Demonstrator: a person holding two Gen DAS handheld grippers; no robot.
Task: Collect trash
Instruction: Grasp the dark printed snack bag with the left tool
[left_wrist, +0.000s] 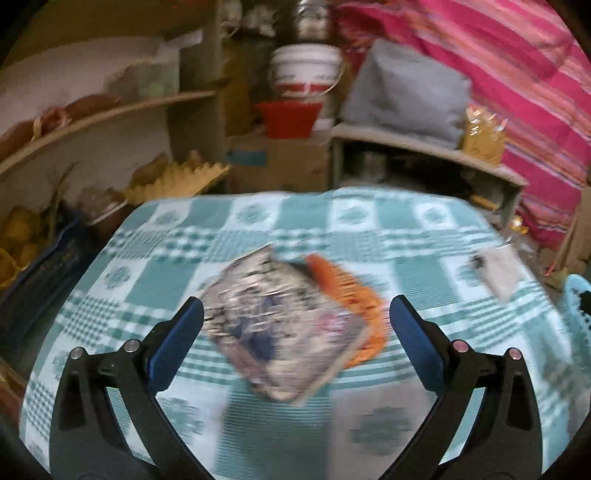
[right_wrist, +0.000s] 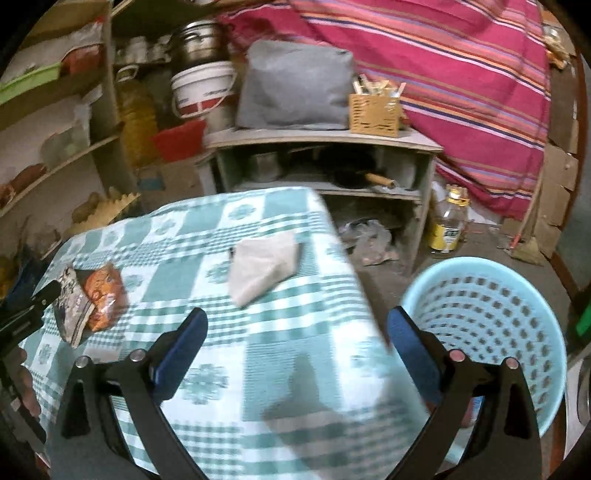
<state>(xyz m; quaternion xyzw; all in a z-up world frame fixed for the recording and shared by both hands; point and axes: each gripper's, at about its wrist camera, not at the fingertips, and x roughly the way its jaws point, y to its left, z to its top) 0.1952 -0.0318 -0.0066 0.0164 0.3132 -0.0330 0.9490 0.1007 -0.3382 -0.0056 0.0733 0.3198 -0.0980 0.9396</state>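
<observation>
Teal-and-white checked cloth covers the surface (left_wrist: 369, 229) on which your trash lies. Through the left wrist view, your left tongs (left_wrist: 295, 314) stand spread wide with nothing gripped, their blue pads apart on either side of a silvery printed wrapper (left_wrist: 280, 328); it is blurred, so you cannot tell whether the pads touch it. An orange wrapper (left_wrist: 354, 291) lies partly under the silvery one, at its right edge. Only a sliver of the pale blue basket (left_wrist: 576, 295) shows at the far right of this view, and the white crumpled wrapper (left_wrist: 496, 273) appears small near the right edge of the cloth. Through the right wrist view, your right tongs (right_wrist: 297, 325) are likewise wide apart and empty, hovering over bare cloth near the corner of the surface. This view gives what the other lacks: the basket (right_wrist: 480, 314) in full, perforated, standing on the floor just beside the surface, and the white wrapper (right_wrist: 262, 267) clearly, well apart from the two printed wrappers (right_wrist: 88, 301) at the left. It also shows the black frame of your left tongs (right_wrist: 26, 314) entering from the left edge beside those two.
</observation>
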